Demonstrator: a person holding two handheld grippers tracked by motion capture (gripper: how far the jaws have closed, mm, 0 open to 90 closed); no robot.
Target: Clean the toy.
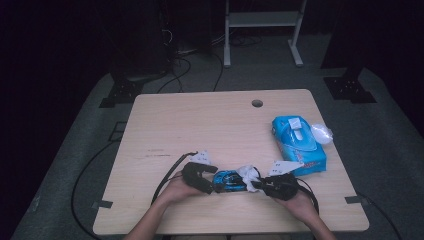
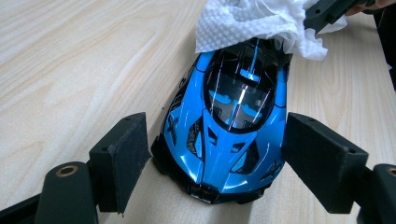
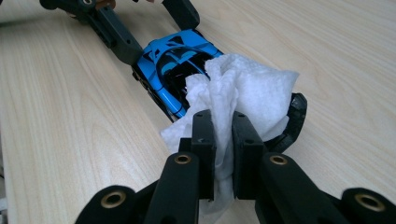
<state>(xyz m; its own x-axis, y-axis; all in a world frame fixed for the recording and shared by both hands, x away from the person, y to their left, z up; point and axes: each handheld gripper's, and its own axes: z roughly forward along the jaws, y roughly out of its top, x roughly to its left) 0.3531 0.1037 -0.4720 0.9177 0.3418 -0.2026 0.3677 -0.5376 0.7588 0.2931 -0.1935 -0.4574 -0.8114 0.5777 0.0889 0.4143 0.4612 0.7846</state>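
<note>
A blue toy car [image 1: 229, 181] is seen near the front edge of the pale wooden surface [image 1: 200, 125], between the two hand-held grippers; in the left gripper view the car [image 2: 229, 121] is shown nose-first, resting on its wheels on the surface, with a black roof and glossy blue bodywork.

The left hand-held gripper [image 1: 207, 179] is held at the car's nose; its jaws are set wide, one on each side of the front of the car; the left pad [image 2: 122, 158] is seen against or just beside the body, while a thin gap seems to remain at the right pad, so whether the car is truly clamped cannot be told.

The right hand-held gripper [image 1: 261, 185] is closed tight on a crumpled white paper towel [image 3: 238, 100]; in the right gripper view the towel is pinched between the two black jaws, almost meeting, and its free part is laid over the rear of the car [image 3: 175, 65]; in the left gripper view the towel [image 2: 254, 23] is draped on the tail end of the roof.

A blue tissue pack [image 1: 298, 144] is lying on the right side of the surface, well apart from the car; a crumpled clear wrapper [image 1: 321, 133] is just beside it.
</note>
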